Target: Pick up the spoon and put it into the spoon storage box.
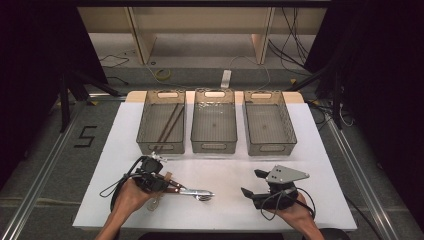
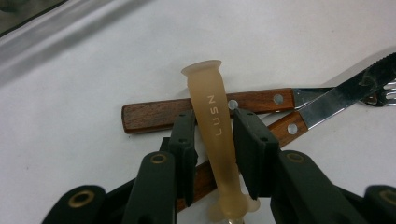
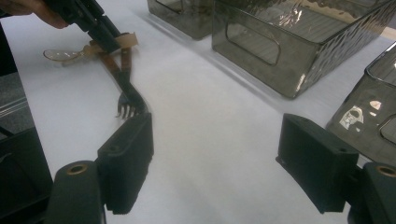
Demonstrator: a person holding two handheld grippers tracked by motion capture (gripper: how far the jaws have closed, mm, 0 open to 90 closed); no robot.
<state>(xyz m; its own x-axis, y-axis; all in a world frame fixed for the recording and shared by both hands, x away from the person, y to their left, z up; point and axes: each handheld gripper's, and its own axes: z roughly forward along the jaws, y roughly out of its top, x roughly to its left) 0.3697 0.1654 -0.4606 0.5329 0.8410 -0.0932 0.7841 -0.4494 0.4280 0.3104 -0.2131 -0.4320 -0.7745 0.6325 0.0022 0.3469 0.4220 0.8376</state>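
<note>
Left gripper view, translucent spoon (image 2: 215,121), wood-handled knife (image 2: 303,119)

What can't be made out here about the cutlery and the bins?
- Spoon bowl: left gripper view, cut off by the bottom edge behind the left claw.
- Fork tines: same view, cut off by the right edge, partly under the knife.
- Dark sticks in the left bin: high view, too small to identify.

Left gripper view: spoon (image 2: 215,140) bowl cut off by the bottom edge; knife (image 2: 327,100) tip and fork (image 2: 386,93) tines cut off at right. Part of the knife handle is hidden behind the left tool (image 2: 212,140). Grip contact cannot be told.
</note>
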